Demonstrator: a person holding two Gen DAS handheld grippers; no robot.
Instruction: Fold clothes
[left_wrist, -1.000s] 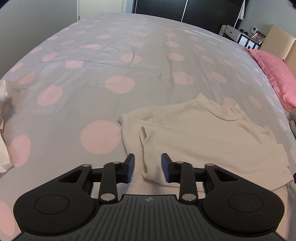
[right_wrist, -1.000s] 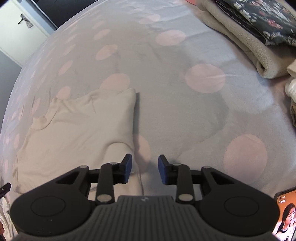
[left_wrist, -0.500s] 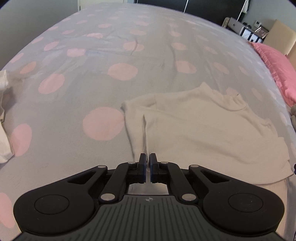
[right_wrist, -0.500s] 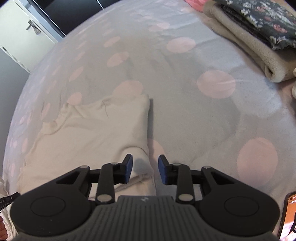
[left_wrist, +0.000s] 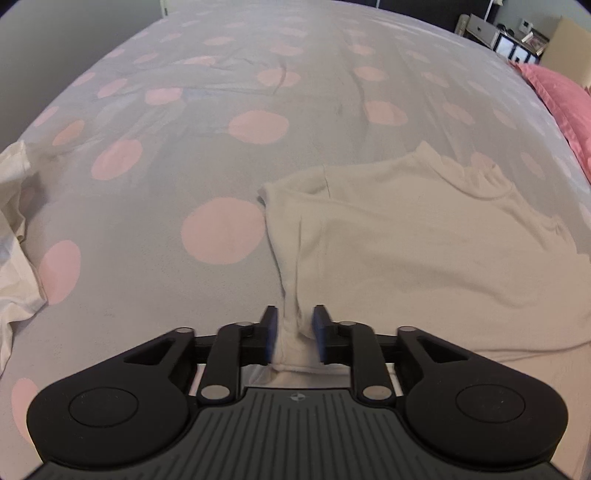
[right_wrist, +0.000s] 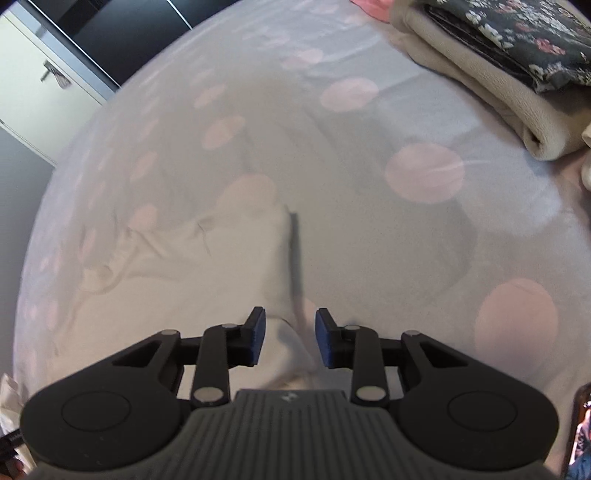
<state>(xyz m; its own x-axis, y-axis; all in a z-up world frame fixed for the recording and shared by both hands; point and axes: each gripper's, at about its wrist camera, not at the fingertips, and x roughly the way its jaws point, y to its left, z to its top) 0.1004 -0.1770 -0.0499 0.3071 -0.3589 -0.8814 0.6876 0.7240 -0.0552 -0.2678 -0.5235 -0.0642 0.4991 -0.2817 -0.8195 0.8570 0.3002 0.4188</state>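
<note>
A cream short-sleeved top lies spread on the dotted bedspread. My left gripper is at its near left corner. A pinched-up ridge of that edge stands between the jaws, which are opening, and the pads no longer press it. In the right wrist view the same top lies to the left. My right gripper hovers over its near right corner, and the cloth edge runs up between the parted fingers without touching either pad.
A stack of folded clothes sits at the far right, a pink pillow beyond the top. White cloth lies crumpled at the left edge. A phone shows at the lower right.
The left jaws closed on the top's left edge and bunched it into a ridge, then parted again. The right gripper shifted over the top's right corner, its jaws unchanged.
</note>
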